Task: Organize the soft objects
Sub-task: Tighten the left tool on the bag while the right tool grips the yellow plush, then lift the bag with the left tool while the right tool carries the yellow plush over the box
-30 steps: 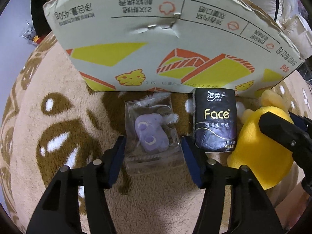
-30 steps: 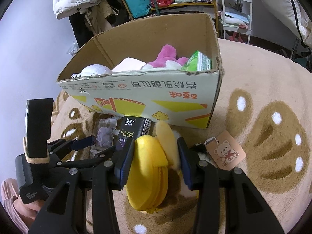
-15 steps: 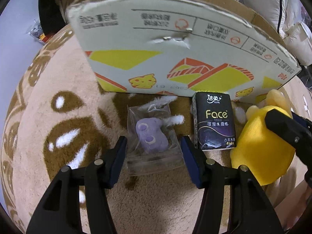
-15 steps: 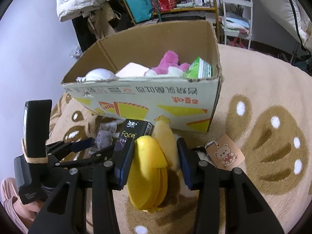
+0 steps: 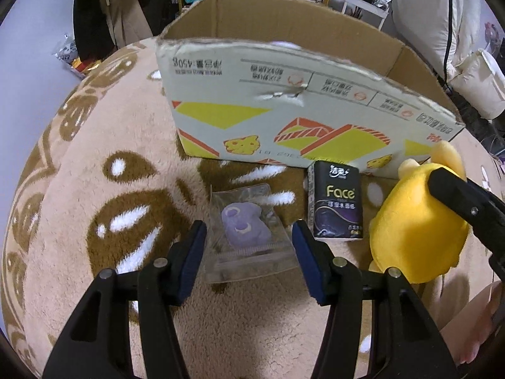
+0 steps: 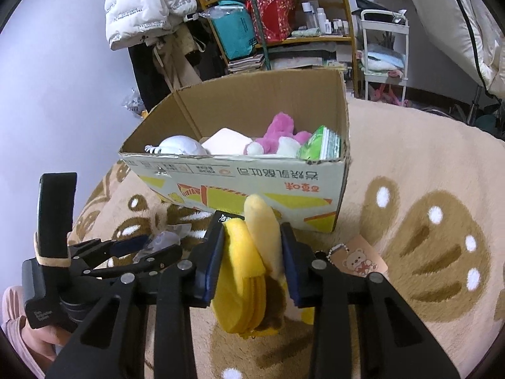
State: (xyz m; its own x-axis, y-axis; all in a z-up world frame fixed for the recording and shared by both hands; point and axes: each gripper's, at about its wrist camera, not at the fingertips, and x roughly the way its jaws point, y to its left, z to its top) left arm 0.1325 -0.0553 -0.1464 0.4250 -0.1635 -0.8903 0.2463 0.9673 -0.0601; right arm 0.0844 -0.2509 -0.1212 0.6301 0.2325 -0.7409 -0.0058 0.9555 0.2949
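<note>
So right now my right gripper (image 6: 251,259) is clamping down on the yellow plush toy (image 6: 243,271) in the lower middle of the right wrist view. Its jaws have just been closing, and both blue pads are pressing into the plush, squishing it between them.

My left gripper (image 5: 249,254) is sitting with its jaws apart around the clear plastic pouch with a purple soft toy inside (image 5: 244,230), lower middle of the left wrist view. The pads are flanking the pouch; I can't tell for sure whether they're touching its edges, but they aren't squeezing it.

Just right of the pouch, a small black tissue pack with "Face" printed on it (image 5: 337,202) is standing against the front of the open cardboard box with yellow and orange graphics (image 5: 284,110). In the right wrist view the box is already holding a pink plush (image 6: 277,134), a white soft item (image 6: 180,145) and a green packet (image 6: 322,145). Everything is resting on the fuzzy beige rug with brown paw-like patches (image 6: 426,189).
</note>
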